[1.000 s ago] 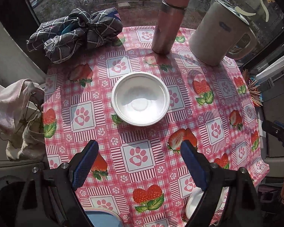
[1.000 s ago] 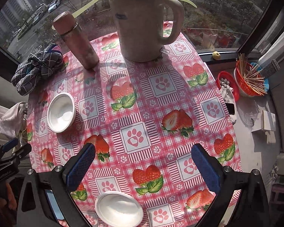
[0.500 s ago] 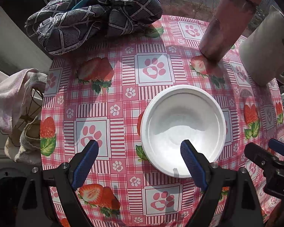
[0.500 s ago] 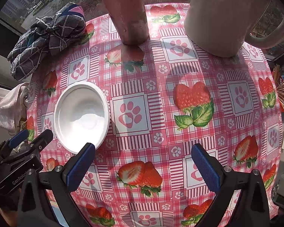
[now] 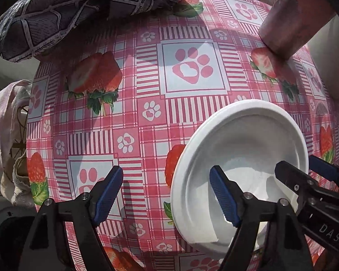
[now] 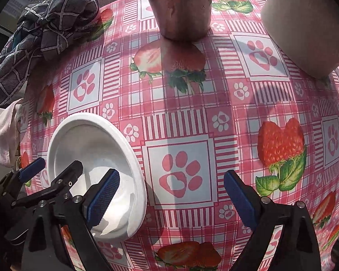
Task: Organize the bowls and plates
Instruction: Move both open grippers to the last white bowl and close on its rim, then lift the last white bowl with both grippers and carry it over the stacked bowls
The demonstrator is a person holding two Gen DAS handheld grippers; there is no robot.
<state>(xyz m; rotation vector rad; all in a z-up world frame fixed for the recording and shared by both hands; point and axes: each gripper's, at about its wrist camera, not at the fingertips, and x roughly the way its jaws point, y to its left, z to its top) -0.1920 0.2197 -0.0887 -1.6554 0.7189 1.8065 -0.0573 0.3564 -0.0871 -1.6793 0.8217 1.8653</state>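
Observation:
A white bowl (image 5: 248,140) stands on the pink strawberry tablecloth (image 5: 192,67). My left gripper (image 5: 166,196) straddles the bowl's left rim. One blue pad is inside the bowl and the other is over the cloth. Its jaws are closing and its pads stand apart from the rim. In the right wrist view my right gripper (image 6: 171,199) straddles the opposite rim of the same bowl (image 6: 90,135). Its left pad is inside the bowl and its jaws are closing without touching. Each view shows the other gripper's fingers (image 5: 291,178) (image 6: 65,174) over the bowl.
A pink thermos (image 6: 180,6) and a white jug (image 6: 305,22) stand at the back of the table. A grey checked cloth (image 5: 67,11) lies at the back left. A pale cloth (image 5: 4,117) hangs off the left edge.
Both grippers have sunk close to the table and come together at the bowl, which fills more of each view. Both pairs of jaws have narrowed.

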